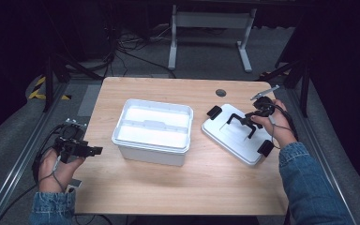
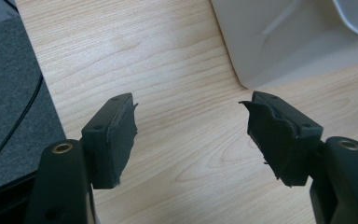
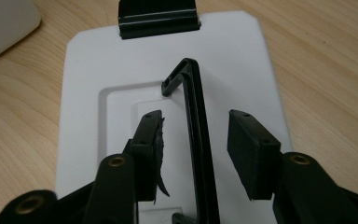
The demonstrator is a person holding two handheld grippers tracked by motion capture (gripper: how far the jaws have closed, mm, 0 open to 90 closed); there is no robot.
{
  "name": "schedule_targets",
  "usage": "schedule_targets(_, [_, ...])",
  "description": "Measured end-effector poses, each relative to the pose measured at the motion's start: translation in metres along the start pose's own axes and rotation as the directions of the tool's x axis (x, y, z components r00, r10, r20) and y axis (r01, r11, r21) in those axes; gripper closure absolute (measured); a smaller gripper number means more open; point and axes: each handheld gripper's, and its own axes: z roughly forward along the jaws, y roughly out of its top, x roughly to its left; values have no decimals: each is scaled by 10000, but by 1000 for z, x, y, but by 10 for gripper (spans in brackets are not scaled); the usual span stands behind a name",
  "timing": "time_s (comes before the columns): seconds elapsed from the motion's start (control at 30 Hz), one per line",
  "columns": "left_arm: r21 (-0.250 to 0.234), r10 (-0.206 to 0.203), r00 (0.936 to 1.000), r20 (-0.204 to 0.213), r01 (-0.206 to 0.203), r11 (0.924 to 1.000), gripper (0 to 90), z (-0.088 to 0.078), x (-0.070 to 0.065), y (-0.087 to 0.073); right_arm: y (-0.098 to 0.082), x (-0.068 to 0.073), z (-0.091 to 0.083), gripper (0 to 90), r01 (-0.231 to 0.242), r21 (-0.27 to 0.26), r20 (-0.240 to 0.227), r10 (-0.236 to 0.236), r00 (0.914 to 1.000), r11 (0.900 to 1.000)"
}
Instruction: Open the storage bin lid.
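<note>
The white lid lies flat at the counter's right, beside the open box; its black handle stands lengthwise between the right claw's parted, untouching jaws; left claw open, far off

a wooden table stands on grey carpet, a white metal frame behind it.
</note>
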Motion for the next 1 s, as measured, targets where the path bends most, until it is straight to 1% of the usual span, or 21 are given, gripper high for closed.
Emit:
schedule_targets(0.13, [-13, 22, 10000, -86, -22, 10000, 329, 0, 0, -1, 2, 5, -13, 543, 261, -478, 79, -257, 9996, 9985])
schedule_targets(0.2, [-41, -61, 10000, -40, 61, 10000, 329, -1, -1, -3, 2, 10, -17, 539, 406, -623, 59, -403, 9992, 9972])
schedule_targets(0.23, [-39, 35, 9999, -100, -35, 10000, 329, -3, 0, -4, 3, 14, -21, 532, 467, -695, 5, -468, 9989, 9965])
schedule_targets(0.27, [-61, -63, 9999, -89, 63, 10000, 329, -4, -1, -5, 3, 18, -24, 530, 547, -792, -88, -555, 9984, 9954])
schedule_targets(0.4, [-82, -79, 10000, -59, 78, 9999, 329, -6, 0, -8, 4, 32, -34, 519, 860, -992, -246, -889, 9957, 9913])
schedule_targets(0.43, [-128, -17, 10000, -91, 15, 9999, 329, -7, -1, -8, 4, 41, -40, 515, 958, -1145, -408, -1010, 9941, 9888])
schedule_targets(0.47, [-88, 26, 10000, -81, -27, 10000, 328, -6, -1, -7, 4, 46, -43, 509, 1000, -1203, -492, -1065, 9931, 9877])
schedule_targets(0.5, [-88, 26, 10000, -81, -27, 10000, 328, -6, -1, -7, 4, 46, -43, 509, 1000, -1203, -492, -1065, 9931, 9877])
schedule_targets(0.57, [-40, -30, 10000, -88, 30, 10000, 327, -6, -3, -7, 3, 55, -48, 501, 1163, -1275, -549, -1241, 9908, 9850])
schedule_targets(0.6, [-22, 21, 9999, -140, -22, 10000, 326, -7, -4, -6, 3, 62, -51, 501, 1298, -1281, -512, -1373, 9892, 9832])
schedule_targets(0.67, [-32, 84, 9999, -114, -84, 10000, 325, -9, -6, -5, 2, 72, -56, 498, 1383, -1324, -479, -1457, 9882, 9815])
schedule_targets(0.73, [-130, 171, 9998, -132, -173, 9998, 324, -11, -8, -4, 0, 80, -59, 494, 1317, -1365, -497, -1396, 9890, 9818])
schedule_targets(0.77, [-126, 249, 9996, -118, -250, 9996, 323, -12, -9, -3, -2, 87, -62, 493, 1350, -1369, -526, -1433, 9883, 9813])
schedule_targets(0.8, [-136, 247, 9996, -140, -249, 9996, 324, -11, -11, -2, -3, 91, -62, 492, 1395, -1376, -528, -1479, 9876, 9806])
schedule_targets(0.83, [-136, 247, 9996, -140, -249, 9996, 322, -11, -11, -2, -3, 91, -62, 492, 1395, -1376, -528, -1479, 9876, 9806])
schedule_targets(0.87, [-69, 256, 9996, -125, -257, 9996, 322, -11, -11, -2, -4, 95, -63, 492, 1377, -1375, -583, -1468, 9874, 9809])
schedule_targets(1.0, [-75, 341, 9993, -158, -342, 9994, 320, -11, -13, -1, -10, 108, -64, 486, 1419, -1419, -785, -1540, 9849, 9797])
